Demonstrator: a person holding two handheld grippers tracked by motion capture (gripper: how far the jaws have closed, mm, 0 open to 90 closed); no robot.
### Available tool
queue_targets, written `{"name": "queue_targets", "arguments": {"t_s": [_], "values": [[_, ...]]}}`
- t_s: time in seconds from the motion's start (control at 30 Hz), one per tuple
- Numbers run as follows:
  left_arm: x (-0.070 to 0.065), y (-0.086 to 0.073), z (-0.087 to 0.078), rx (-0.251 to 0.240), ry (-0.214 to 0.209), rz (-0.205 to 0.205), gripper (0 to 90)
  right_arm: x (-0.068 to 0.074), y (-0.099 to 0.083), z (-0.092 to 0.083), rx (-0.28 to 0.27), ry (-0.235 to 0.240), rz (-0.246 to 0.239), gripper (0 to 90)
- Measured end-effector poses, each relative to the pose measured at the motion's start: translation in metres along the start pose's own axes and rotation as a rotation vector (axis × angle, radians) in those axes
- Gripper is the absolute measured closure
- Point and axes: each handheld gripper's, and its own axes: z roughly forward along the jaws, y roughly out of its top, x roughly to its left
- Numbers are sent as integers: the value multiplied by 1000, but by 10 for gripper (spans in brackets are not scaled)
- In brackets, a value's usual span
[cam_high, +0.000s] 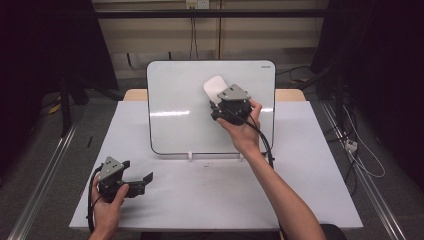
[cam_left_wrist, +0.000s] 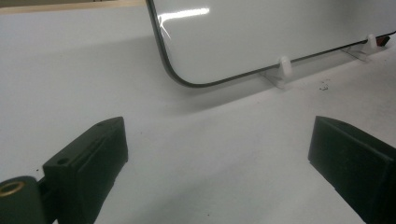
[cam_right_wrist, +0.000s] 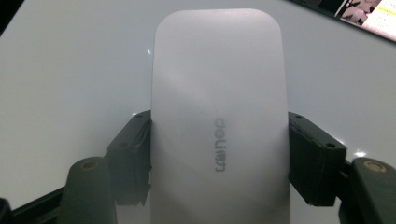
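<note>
The right tool (cam_high: 223, 101) clamps a white eraser (cam_right_wrist: 219, 121) against the whiteboard (cam_high: 175, 110) at upper centre, likely for wiping; the left tool (cam_high: 137, 181) idles apart on the worktop (cam_high: 210, 195), lower left.

A white bench (cam_high: 300, 195) stands on grey floor (cam_high: 45, 165) between dark curtains (cam_high: 45, 45), before a beige wall (cam_high: 150, 35).

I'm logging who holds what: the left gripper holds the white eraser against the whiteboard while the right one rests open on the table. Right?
Sides are swapped. The right gripper clamps the white eraser against the whiteboard, as the right gripper view shows; the left gripper rests open on the table.
</note>
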Motion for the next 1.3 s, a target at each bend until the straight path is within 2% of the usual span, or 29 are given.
{"name": "queue_targets", "arguments": {"t_s": [0.27, 0.57, 0.9, 1.0, 1.1, 1.3], "values": [[-3, 2, 1, 2, 5, 8, 48, -18, -35, -23, 12, -7, 29, 315], [-4, 3, 1, -1, 4, 11, 48, -28, -64, -38, 53, -22, 10, 315], [-4, 4, 1, 0, 6, 6, 48, -37, -99, -45, 123, -47, 18, 315], [-5, 4, 2, 3, 4, 9, 48, -35, -109, -44, 145, -62, -1, 315], [-4, 3, 2, 6, 4, 10, 48, -34, -114, -43, 144, -81, -31, 315], [-3, 2, 1, 1, 4, 5, 48, -33, -113, -42, 152, -84, -31, 311]]}}
